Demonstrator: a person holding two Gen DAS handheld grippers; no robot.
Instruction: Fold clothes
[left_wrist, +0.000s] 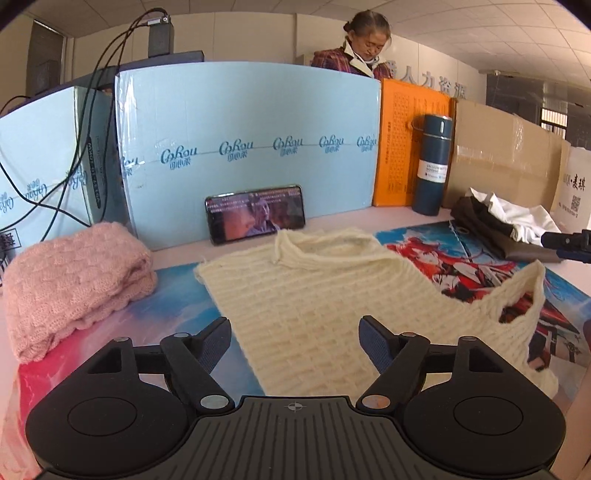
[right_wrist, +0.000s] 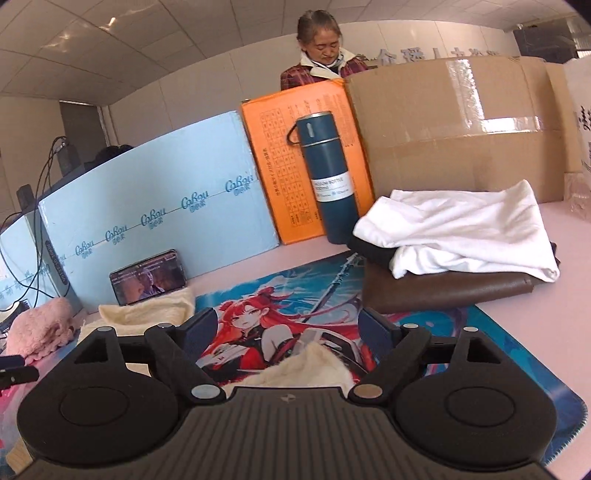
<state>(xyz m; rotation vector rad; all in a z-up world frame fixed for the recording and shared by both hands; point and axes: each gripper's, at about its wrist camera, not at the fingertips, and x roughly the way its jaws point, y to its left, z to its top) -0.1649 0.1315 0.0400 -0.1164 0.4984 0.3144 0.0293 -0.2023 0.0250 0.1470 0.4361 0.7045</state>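
A cream knitted sweater (left_wrist: 314, 291) lies spread on the printed anime mat (left_wrist: 443, 266), collar toward the far side. Its right part (left_wrist: 517, 299) stands up in a loose fold. My left gripper (left_wrist: 295, 332) hovers open over the sweater's near edge with nothing between its pads. In the right wrist view my right gripper (right_wrist: 287, 328) is open above the mat (right_wrist: 480, 354). A tuft of the cream sweater (right_wrist: 306, 369) shows low between its fingers, untouched by the pads. The right gripper's tip (left_wrist: 569, 242) shows at the left view's right edge.
A folded pink knit (left_wrist: 74, 280) lies at the left. A phone (left_wrist: 255, 218) leans on the light blue box (left_wrist: 240, 129). A blue flask (right_wrist: 328, 173), an orange box (right_wrist: 273, 155) and a cardboard box (right_wrist: 461, 122) line the back. White cloth (right_wrist: 461, 229) tops dark clothes. A person stands behind.
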